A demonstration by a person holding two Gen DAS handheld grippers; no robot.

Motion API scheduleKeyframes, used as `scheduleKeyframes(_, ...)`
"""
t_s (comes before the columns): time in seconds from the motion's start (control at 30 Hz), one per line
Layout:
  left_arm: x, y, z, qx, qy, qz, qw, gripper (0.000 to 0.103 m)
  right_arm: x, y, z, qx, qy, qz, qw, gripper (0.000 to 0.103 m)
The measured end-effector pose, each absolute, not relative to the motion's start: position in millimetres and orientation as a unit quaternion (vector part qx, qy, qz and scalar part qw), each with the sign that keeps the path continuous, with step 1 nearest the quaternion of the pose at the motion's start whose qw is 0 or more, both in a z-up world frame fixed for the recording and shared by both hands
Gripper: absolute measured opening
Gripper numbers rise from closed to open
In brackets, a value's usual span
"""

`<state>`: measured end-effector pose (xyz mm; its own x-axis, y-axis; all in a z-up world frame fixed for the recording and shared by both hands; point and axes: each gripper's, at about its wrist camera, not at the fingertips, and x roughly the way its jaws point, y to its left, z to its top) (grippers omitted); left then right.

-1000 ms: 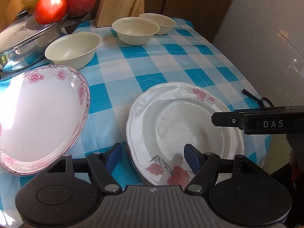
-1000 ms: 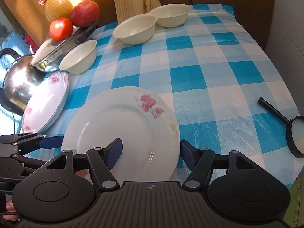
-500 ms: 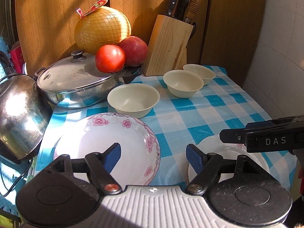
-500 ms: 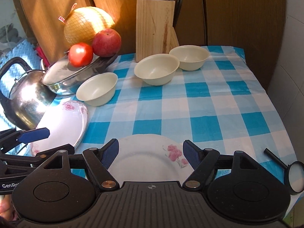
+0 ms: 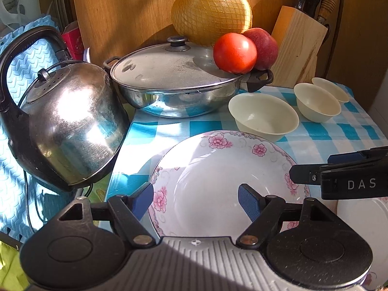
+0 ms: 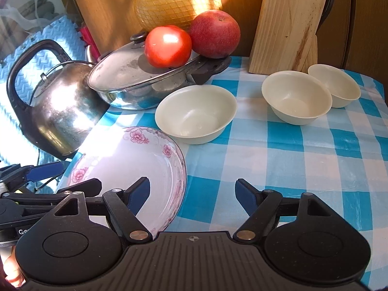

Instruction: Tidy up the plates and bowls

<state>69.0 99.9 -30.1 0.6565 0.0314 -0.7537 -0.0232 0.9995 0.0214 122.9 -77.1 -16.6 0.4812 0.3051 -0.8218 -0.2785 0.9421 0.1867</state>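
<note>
1. Deep plate [image 5: 218, 169]: glossy white, round, scalloped rim with pink flowers, lying on the checked cloth [image 6: 303, 150] at its left edge, just beside the kettle [image 5: 65, 126].
2. Flat plate [image 5: 363, 220]: I see only a white glazed sliver at the lower right of the left view, right of the deep plate.
3. Three bowls: plain cream, matte, round. The near bowl [image 6: 196, 114] sits just behind the deep plate; the middle bowl [image 6: 295, 97] and far bowl [image 6: 337, 84] stand close together by the knife block [image 6: 286, 26]; I cannot tell whether they touch.
4. Cloth: blue-and-white squares, smooth, sunlit.
5. Kettle: rounded polished steel, black arched handle. Beside it a shallow steel pan [image 5: 179, 82] with a domed lid and black knob.
6. On the lid rest a smooth tomato [image 6: 167, 46] and an apple [image 6: 214, 34]; behind them a netted yellow pomelo [image 5: 211, 12].
7. Block: pale raw wood, slanted, knife handles in the top.
8. Left tongs [image 5: 195, 200]: I read the blue pads as standing wide, held above the deep plate, one pad over its left rim and one over its well; nothing gripped.
9. Right tongs [image 6: 192, 195]: jaws opening, wide, nothing between them; left pad over the deep plate's right edge, right pad over bare cloth.
10. A fingertip [image 6: 12, 266] shows at the lower left of the right view.
</note>
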Motion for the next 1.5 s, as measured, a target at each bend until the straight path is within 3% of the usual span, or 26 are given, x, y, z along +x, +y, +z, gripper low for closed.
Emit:
scheduleKeyframes(0.47,80.9,98.4,-47.8,0.039,0.430,0.025,0.902,0.072,134.1,-61.2,-41.6,0.001,0.503,0.178,0.846,0.081)
scheduleKeyframes(0.6,83.9,102.7,-50.7,0.030,0.440,0.031,0.897,0.072,135.7,-58.3,-47.4,-0.005,0.508,0.179,0.843,0.071)
scheduleKeyframes(0.93,86.4,99.9,-61.2,0.034,0.464,0.029,0.885,0.072,137.2,-52.8,-54.7,-0.009,0.517,0.182,0.836,0.069)
scheduleKeyframes(1.27,87.3,99.6,-61.5,0.028,0.463,0.039,0.885,0.070,132.6,-47.0,-54.5,-0.004,0.516,0.210,0.831,0.051)
scheduleKeyframes(1.5,86.5,98.1,-61.6,0.023,0.461,0.040,0.886,0.070,136.0,-52.7,-54.6,0.024,0.521,0.220,0.824,0.050)
